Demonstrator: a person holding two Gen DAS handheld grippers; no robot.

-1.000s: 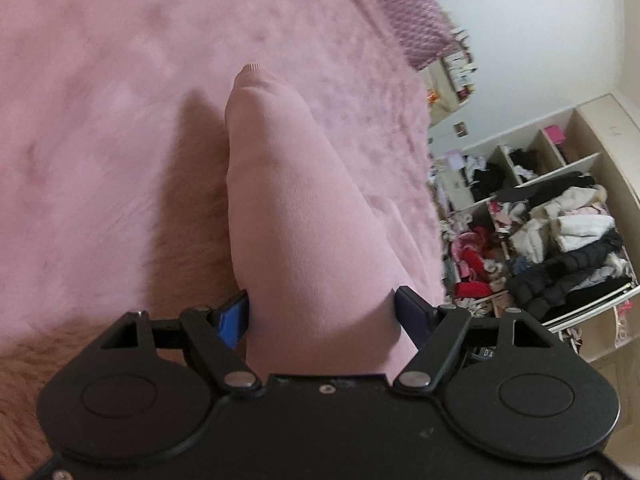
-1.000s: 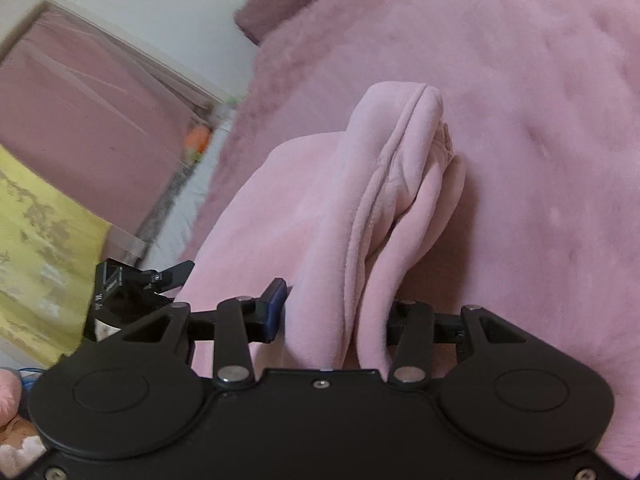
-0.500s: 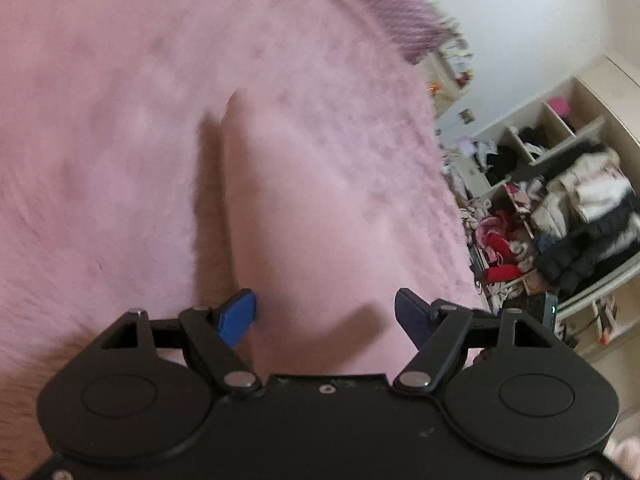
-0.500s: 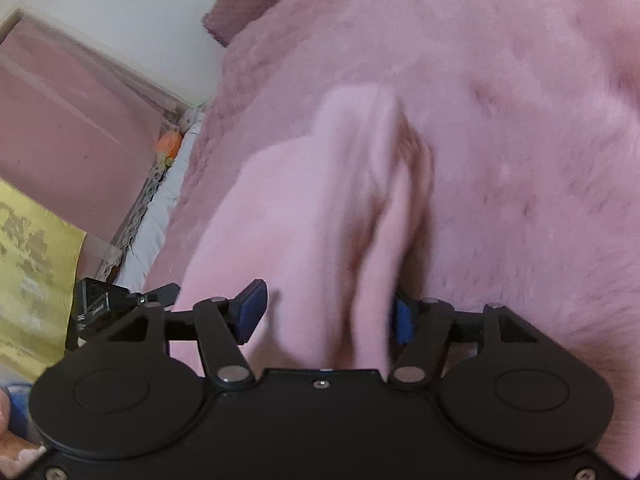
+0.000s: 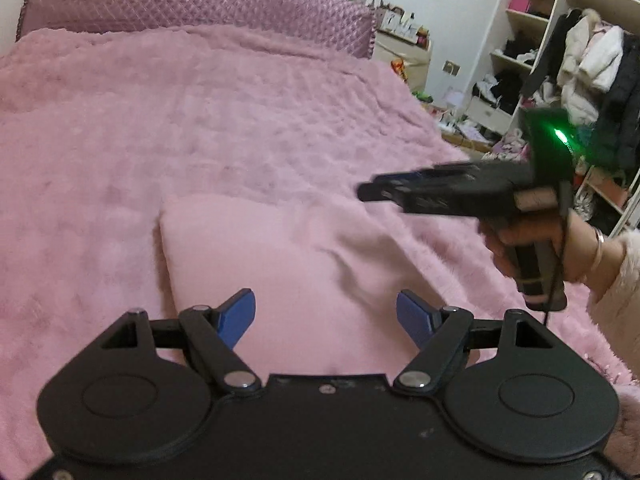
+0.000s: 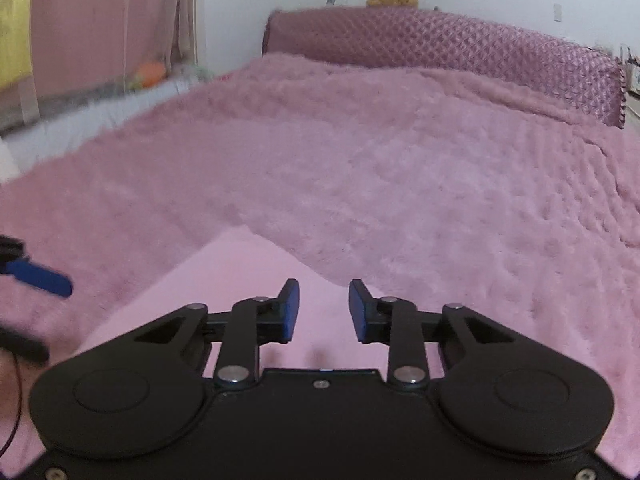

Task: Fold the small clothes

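A folded light pink garment (image 5: pixel 256 256) lies flat on the fluffy pink bedspread (image 5: pixel 180 120). My left gripper (image 5: pixel 326 312) is open and empty, raised just above the garment's near edge. My right gripper (image 6: pixel 323 308) is open with a narrower gap, empty, above the garment (image 6: pixel 240 276). The right gripper also shows in the left wrist view (image 5: pixel 452 192), held in a hand to the right of the garment. One blue finger of the left gripper shows at the left edge of the right wrist view (image 6: pixel 40 278).
A quilted purple headboard (image 5: pixel 192 4) closes the far end of the bed. Open shelves full of clothes (image 5: pixel 576 64) and a bedside cabinet (image 5: pixel 404 52) stand to the right. A curtain (image 6: pixel 100 20) and a white ledge (image 6: pixel 80 120) lie to the left.
Both grippers let go of the pink garment and lifted away. It hung bunched between the fingers; now it lies flat and folded on the bed. Both views tilted up toward the headboard.
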